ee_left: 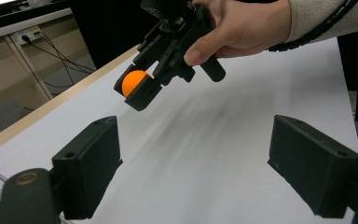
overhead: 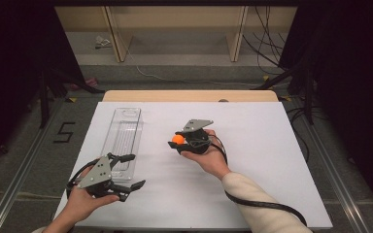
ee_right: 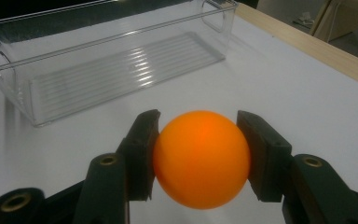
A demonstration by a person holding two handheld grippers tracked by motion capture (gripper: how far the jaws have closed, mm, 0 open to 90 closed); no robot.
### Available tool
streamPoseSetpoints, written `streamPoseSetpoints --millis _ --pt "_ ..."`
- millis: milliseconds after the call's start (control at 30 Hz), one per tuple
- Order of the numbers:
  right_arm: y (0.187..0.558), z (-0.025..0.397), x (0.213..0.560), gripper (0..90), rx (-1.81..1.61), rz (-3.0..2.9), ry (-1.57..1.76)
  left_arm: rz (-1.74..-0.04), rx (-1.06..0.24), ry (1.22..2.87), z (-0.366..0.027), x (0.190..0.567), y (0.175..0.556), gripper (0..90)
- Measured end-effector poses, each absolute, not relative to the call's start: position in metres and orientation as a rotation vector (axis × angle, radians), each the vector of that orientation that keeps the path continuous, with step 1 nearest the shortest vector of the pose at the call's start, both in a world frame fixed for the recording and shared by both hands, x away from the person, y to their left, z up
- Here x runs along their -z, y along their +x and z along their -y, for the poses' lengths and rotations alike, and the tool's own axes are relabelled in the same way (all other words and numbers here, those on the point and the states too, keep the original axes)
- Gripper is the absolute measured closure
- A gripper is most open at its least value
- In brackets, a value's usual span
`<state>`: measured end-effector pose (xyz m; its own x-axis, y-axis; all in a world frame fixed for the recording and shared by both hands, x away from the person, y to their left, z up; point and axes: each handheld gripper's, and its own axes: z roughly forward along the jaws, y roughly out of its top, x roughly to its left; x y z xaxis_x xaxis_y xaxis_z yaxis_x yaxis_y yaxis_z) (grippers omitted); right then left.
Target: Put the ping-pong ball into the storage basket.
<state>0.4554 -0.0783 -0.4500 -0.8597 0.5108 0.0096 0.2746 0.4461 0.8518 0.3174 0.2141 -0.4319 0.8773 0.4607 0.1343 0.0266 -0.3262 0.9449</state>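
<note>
Count: one orange ball, centre of frame; one clear plastic bin, left of centre; one white table.

Bright orange ball, plain and unpatterned, between matte black fingers of the right gripper, topped by a grey three-cornered plate. Clear, colourless tray with fine parallel ridges along its floor, on a white table edged in pale wood at the far side. Left gripper also black with a grey plate; cream sleeve and black cable on the right arm.
</note>
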Motion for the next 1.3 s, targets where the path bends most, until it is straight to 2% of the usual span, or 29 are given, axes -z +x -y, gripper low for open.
streamPoseSetpoints --millis 1300 --pt "0.456 0.059 0.448 51.4 -1.400 -2.456 0.656 -0.360 -0.458 1.863 -0.214 0.432 0.317 16.2"
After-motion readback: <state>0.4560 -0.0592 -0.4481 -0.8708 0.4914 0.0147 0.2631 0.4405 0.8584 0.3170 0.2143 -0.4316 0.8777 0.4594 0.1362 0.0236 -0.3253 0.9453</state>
